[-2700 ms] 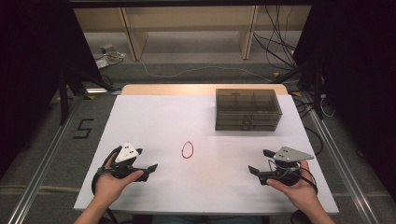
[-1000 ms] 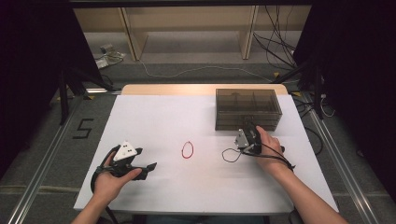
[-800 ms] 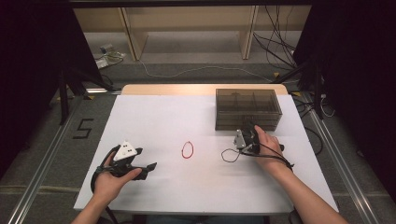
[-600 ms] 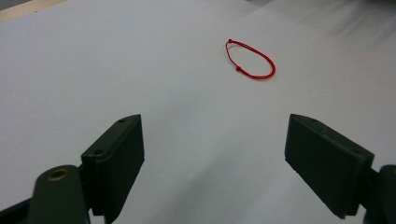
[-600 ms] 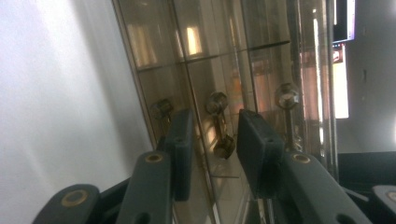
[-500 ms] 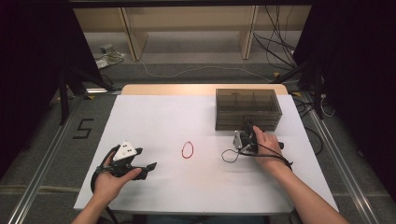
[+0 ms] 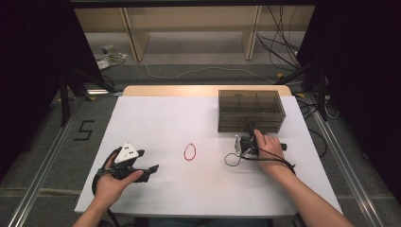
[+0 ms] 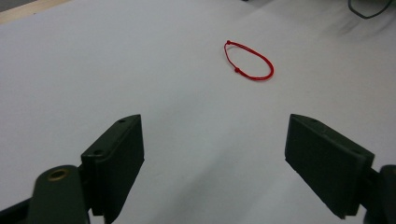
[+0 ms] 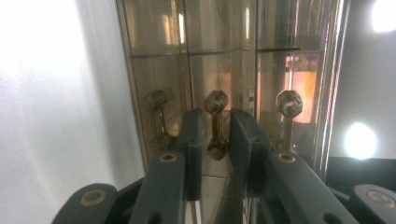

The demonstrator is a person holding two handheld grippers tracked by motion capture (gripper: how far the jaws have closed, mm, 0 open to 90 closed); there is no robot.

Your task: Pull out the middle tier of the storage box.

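A smoky see-through drawer box (image 7: 250,106) stands at the table's back right. My right gripper (image 7: 249,128) is up against its front face. In the right gripper view the jaws (image 9: 215,126) flank the middle brass drawer handle (image 9: 216,101); they have just been closing, and a thin gap still shows on each side of the stem. Two more brass handles (image 9: 155,100) (image 9: 288,102) sit to either side. A red string loop (image 7: 190,151) (image 8: 249,60) lies on the white sheet mid-table. My left gripper (image 7: 147,161) (image 8: 212,140) rests open at the front left, aimed toward the loop, with nothing between its jaws.
The white table (image 7: 189,118) has a wooden strip along its far edge. The right gripper's black cable (image 7: 231,161) curls on the sheet left of that hand. Beyond the table are shelf legs and loose cables on the floor.
The right hand came from the table's front right up to the box front, then edged a little closer to it. The left hand and the red loop stayed put.
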